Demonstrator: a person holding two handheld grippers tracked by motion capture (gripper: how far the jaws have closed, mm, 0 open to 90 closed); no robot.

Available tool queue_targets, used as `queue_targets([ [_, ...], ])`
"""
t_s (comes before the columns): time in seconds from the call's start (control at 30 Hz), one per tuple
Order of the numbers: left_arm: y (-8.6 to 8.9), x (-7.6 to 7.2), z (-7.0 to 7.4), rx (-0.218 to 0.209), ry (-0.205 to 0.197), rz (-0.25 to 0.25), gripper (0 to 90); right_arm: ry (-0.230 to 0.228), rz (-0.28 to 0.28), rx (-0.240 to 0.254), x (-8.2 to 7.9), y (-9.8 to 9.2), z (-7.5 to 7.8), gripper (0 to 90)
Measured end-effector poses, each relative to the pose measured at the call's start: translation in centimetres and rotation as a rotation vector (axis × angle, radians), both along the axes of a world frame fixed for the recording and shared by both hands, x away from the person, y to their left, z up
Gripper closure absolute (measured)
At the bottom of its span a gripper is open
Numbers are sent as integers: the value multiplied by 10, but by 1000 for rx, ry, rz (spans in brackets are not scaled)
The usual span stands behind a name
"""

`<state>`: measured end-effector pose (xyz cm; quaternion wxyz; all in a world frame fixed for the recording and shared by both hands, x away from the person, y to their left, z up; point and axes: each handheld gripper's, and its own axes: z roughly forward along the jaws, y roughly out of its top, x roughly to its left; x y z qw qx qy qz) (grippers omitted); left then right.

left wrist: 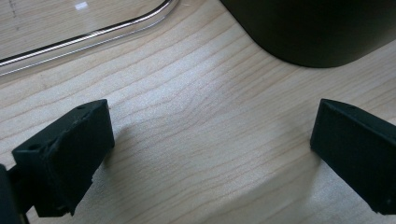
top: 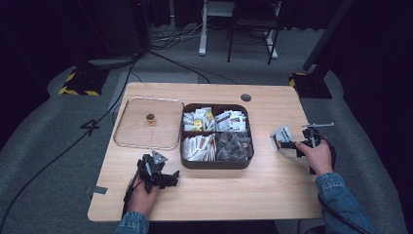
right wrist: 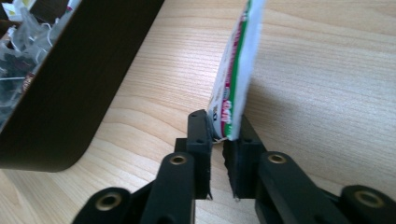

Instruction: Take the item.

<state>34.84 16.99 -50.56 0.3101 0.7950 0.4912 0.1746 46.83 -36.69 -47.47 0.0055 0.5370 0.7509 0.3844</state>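
Right gripper (top: 293,144), held in the person's right hand (top: 319,156) at the right side of the light wooden table (top: 234,195), with its black jaws clamped on the lower edge of a flat white sachet with red and green print (right wrist: 238,70). In the high view the sachet (top: 281,135) is held above the tabletop, just right of the dark brown four-compartment box (top: 214,163) and apart from it. In the right gripper view the sachet stands edge-on, and the box's dark wall (right wrist: 70,102) lies to its left.

Left gripper (top: 168,179), in the left hand (top: 143,197) near the table's front left, jaws wide apart over bare wood; nothing lies between them. The box's rounded corner (left wrist: 317,32) lies ahead of it.

The box holds white sachets and clear wrapped packets. Just left of it lies a clear rectangular lid with a small brass knob (top: 150,117).
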Motion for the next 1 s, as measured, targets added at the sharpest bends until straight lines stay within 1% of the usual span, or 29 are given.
queue_targets([
  [0.17,0,0,0,0,0,0,0,-18,-8,-16,-1,0,1,709],
  [0.2,0,0,0,0,0,0,0,-23,-14,-18,-1,0,1,680],
  [0.23,0,0,0,0,0,0,0,-31,-23,-17,-1,0,1,631],
  [0.27,0,0,0,0,0,0,0,-45,-36,-15,-2,0,1,586],
  [0.3,0,0,0,0,0,0,0,-59,-44,-17,-2,-1,1,561],
  [0.33,0,0,0,0,0,0,0,-72,-56,-27,-2,-2,2,548],
  [0.37,0,0,0,1,0,0,0,-88,-96,-52,-3,-3,4,534],
  [0.4,0,0,0,0,0,0,0,-98,-111,-62,-3,-5,5,523],
  [0.47,0,0,0,0,0,0,0,-116,-136,-67,-4,-8,7,496],
  [0.53,0,0,0,0,0,0,0,-138,-168,-81,-4,-13,10,485],
  [0.7,0,0,0,1,-1,0,0,-174,-212,-107,-5,-21,17,483],
  [0.83,0,0,0,0,0,0,0,-195,-192,-90,-9,-20,22,483],
  [0.93,0,0,0,1,-1,0,0,-215,-156,-68,-12,-15,28,479],
  [1.0,0,0,0,0,0,0,0,-230,-121,-56,-14,-10,33,475],
])
